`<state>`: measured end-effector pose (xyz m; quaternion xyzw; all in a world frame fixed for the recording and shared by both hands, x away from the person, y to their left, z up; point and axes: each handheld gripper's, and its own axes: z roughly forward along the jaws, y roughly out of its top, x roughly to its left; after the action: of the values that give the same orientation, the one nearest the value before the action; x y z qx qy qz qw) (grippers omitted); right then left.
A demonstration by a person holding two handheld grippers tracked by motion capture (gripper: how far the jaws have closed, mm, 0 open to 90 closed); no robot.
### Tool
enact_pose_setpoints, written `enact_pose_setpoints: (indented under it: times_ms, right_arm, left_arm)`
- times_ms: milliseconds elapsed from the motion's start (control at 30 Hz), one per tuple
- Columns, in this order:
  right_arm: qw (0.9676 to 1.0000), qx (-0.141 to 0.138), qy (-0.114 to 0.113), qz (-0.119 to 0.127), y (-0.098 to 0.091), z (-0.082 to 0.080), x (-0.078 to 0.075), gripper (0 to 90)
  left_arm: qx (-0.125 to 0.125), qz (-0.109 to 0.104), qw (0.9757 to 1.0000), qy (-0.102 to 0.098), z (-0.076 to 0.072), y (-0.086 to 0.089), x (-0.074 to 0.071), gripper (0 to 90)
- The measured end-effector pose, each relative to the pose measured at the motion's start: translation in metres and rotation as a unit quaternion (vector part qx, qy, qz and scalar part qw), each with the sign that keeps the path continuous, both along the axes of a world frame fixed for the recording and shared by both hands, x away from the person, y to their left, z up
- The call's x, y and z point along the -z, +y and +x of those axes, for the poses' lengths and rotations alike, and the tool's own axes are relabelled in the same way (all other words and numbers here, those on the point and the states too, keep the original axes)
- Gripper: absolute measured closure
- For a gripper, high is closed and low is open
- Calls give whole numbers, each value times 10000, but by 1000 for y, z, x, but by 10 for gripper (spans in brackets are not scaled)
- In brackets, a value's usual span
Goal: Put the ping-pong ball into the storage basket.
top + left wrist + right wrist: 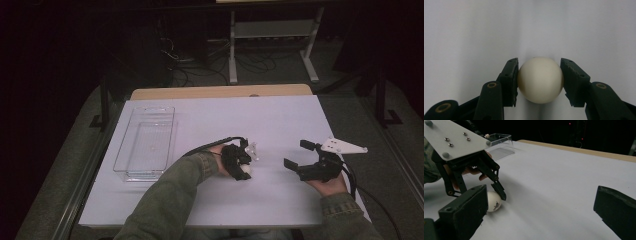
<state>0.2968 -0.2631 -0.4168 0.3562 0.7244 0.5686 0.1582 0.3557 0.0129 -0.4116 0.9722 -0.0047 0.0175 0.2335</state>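
While your left tool (539,80) points down at the white tabletop (280,120), it is clenched on the white ball (540,79), with one black pad pressing each side of it. From the high view, that ball (244,173) sits just below the centre of the frame, resting on the tabletop under your left hand. Seen from the right gripper view, the ball (494,201) lies at the lower left of the frame, printed side toward the camera. Your right tool (300,155) hovers at the right of the high view, well apart from the ball, released and holding nothing. Your clear plastic tray (131,150) stands at the left of the frame.
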Motion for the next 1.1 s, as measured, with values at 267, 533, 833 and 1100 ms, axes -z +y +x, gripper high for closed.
enact_pose_setpoints:
  times_ms: [267,533,833,1100]
  right_arm:
    - [10000,7,-1,-2,0,-1,-1,0]
    - [10000,-6,11,-57,1,-1,0,0]
    - [10000,-9,39,-58,1,-2,0,0]
    - [9999,-36,65,-135,3,-2,2,0]
  left_arm:
    - [-25,-22,10000,-29,-2,5,-12,503]
    - [-13,16,10000,-65,-6,9,-26,505]
    - [-54,-62,9997,-210,-8,14,-43,505]
    - [-52,-63,9996,-259,-10,16,-58,505]
